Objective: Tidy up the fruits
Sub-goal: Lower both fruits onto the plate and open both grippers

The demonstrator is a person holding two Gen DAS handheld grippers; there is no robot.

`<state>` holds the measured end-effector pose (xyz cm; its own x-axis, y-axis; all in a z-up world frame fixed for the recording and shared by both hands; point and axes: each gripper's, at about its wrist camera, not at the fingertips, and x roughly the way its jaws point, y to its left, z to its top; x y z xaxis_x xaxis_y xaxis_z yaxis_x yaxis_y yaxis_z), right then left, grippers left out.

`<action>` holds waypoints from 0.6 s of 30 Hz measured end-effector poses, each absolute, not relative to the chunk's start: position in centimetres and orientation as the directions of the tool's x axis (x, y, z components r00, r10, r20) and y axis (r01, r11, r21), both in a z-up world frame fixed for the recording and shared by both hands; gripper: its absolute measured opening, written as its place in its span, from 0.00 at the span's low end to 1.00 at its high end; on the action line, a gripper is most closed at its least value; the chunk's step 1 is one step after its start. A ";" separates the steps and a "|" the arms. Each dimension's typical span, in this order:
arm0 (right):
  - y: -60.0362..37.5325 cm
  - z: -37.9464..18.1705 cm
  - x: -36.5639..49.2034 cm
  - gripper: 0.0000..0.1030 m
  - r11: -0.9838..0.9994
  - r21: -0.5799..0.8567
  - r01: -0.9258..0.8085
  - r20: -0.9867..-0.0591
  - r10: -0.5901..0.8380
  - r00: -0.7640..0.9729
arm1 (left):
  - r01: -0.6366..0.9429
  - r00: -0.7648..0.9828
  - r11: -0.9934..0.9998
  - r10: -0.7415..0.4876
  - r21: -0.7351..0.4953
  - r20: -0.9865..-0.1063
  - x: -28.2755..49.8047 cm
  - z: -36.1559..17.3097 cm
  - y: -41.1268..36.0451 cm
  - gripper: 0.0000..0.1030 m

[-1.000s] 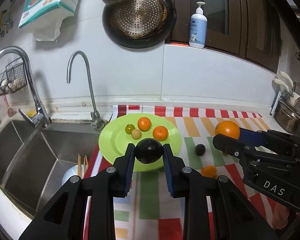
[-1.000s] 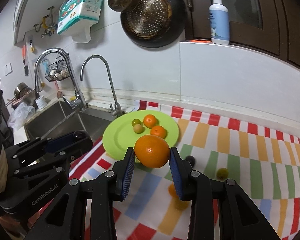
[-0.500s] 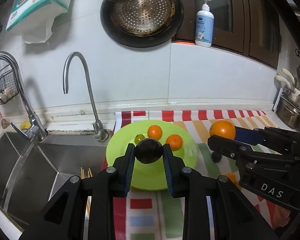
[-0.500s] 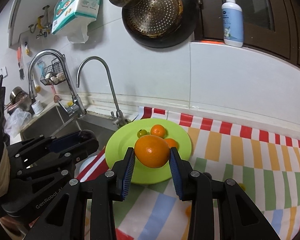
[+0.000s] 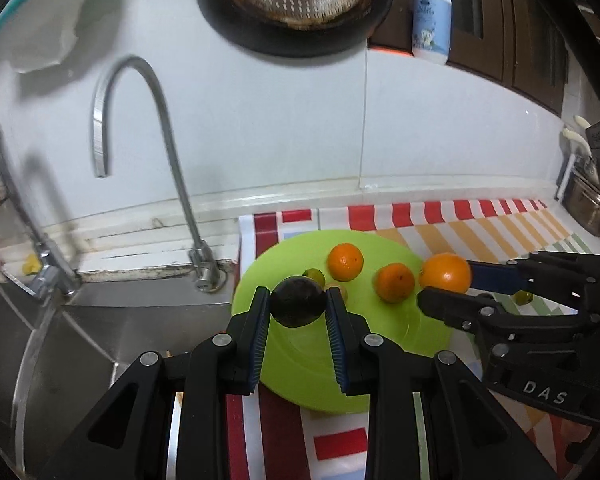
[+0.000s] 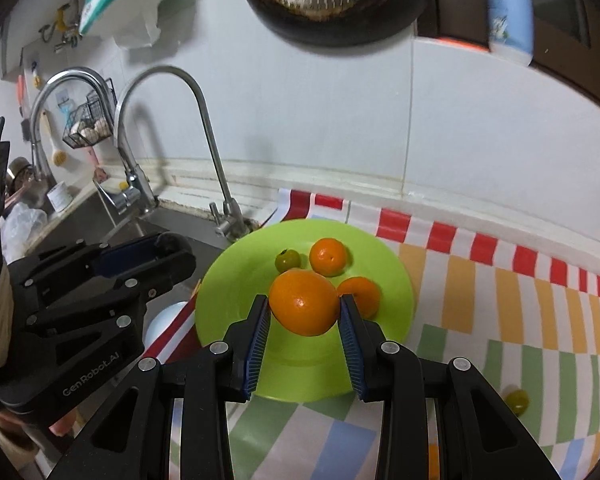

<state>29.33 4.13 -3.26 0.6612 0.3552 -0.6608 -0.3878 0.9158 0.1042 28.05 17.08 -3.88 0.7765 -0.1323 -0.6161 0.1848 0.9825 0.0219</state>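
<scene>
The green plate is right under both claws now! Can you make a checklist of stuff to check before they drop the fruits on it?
1. Left claw grips the dark round fruit between both pads: ok.
2. Right claw grips the big orange firmly: ok.
3. Both claws are over the round green plate: ok.
4. Bare space at the plate's front for two more fruits: ok.
5. Two small oranges and a small green fruit on the plate sit clear of the drop spot: cannot tell, they are close.
6. Height of the claws above the plate: cannot tell.
</scene>
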 end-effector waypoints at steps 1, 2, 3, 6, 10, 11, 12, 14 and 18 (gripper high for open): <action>4.3 -3.6 29.7 0.35 0.916 0.102 -0.387 -0.668 0.352 0.656 | 0.193 0.767 0.981 -0.136 0.023 -0.627 28.6 -4.2 17.2 0.27; 4.5 -3.9 30.0 0.35 0.917 0.101 -0.386 -0.675 0.349 0.651 | 0.205 0.759 0.978 -0.144 0.023 -0.635 29.0 -4.4 17.2 0.27; 4.7 -4.2 30.3 0.35 0.917 0.102 -0.387 -0.681 0.348 0.644 | 0.212 0.753 0.977 -0.145 0.029 -0.642 29.5 -4.8 17.3 0.27; 5.3 -4.9 31.3 0.35 0.916 0.097 -0.390 -0.696 0.342 0.631 | 0.227 0.737 0.973 -0.144 0.041 -0.660 30.7 -5.7 17.3 0.27; 5.6 -5.7 32.3 0.35 0.916 0.095 -0.389 -0.711 0.336 0.617 | 0.246 0.720 0.968 -0.149 0.047 -0.678 31.8 -6.6 17.3 0.27; 5.6 -5.8 32.5 0.35 0.917 0.098 -0.388 -0.714 0.336 0.614 | 0.253 0.715 0.966 -0.152 0.050 -0.683 31.9 -6.8 17.2 0.27; 5.6 -6.0 32.7 0.35 0.917 0.097 -0.387 -0.717 0.334 0.612 | 0.257 0.712 0.965 -0.149 0.057 -0.686 32.1 -7.1 17.1 0.27; 5.6 -6.3 33.0 0.35 0.917 0.098 -0.387 -0.722 0.333 0.607 | 0.267 0.704 0.962 -0.151 0.062 -0.694 32.3 -7.4 17.0 0.27; 5.5 -6.9 33.7 0.35 0.918 0.106 -0.382 -0.727 0.334 0.600 | 0.269 0.696 0.961 -0.146 0.067 -0.703 32.8 -8.0 16.9 0.28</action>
<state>33.68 5.53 -6.86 0.5996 0.3339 -0.7273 -0.3821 0.9180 0.1064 32.82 16.89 -7.98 0.6963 -0.1460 -0.7028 0.2693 0.9607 0.0673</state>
